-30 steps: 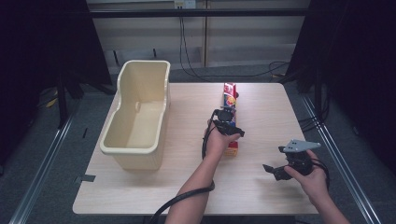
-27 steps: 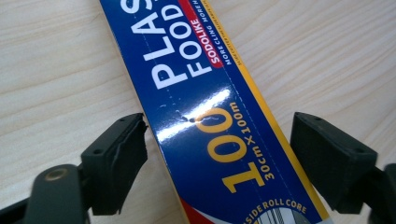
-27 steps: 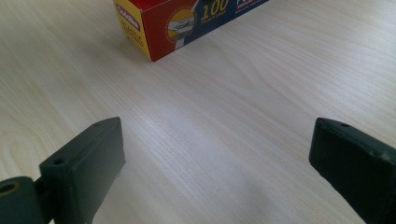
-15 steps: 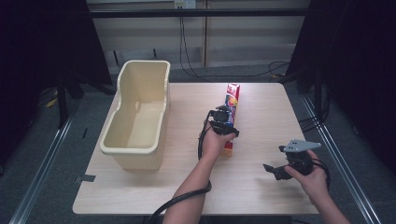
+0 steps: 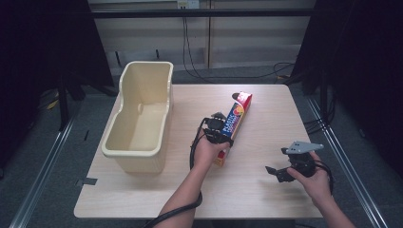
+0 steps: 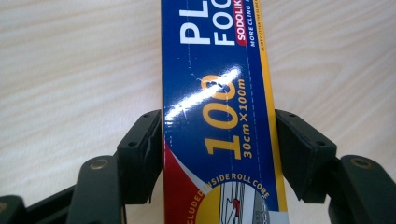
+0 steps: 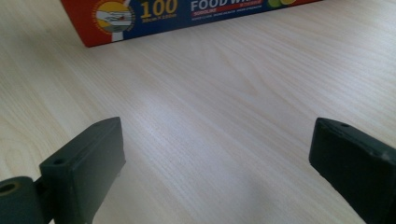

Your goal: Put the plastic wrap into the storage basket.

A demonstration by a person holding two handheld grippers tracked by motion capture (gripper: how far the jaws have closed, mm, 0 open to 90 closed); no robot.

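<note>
Since a second ago, the left hand-held gripper (image 5: 219,129) has swung the box of food wrap (image 5: 234,124) from pointing nearly straight at the far edge of the table (image 5: 266,199) to slanting toward the far right corner, its near end now closer to the person. In the left gripper view the jaws sit on either long side of the box (image 6: 219,112), the left one pressed against it and the right one at its edge, so the left hand-held gripper (image 6: 219,154) is clamped on it. Whether the box rests flat on the table or is lifted slightly is hard to judge from above.

The right hand-held gripper (image 5: 290,166) hangs near the front right part of the table, its jaws wide apart with nothing between them; in its own view (image 7: 215,172) bare wood lies ahead and the near end of the box (image 7: 187,14) shows along the top.

One cream tub (image 5: 142,90) stands along the left edge, open side up, running from the far left corner toward the front. Open table lies between the tub and the box, along the whole front edge, and between the box and the right edge. There is one box, one tub and two hand-held grippers.
</note>
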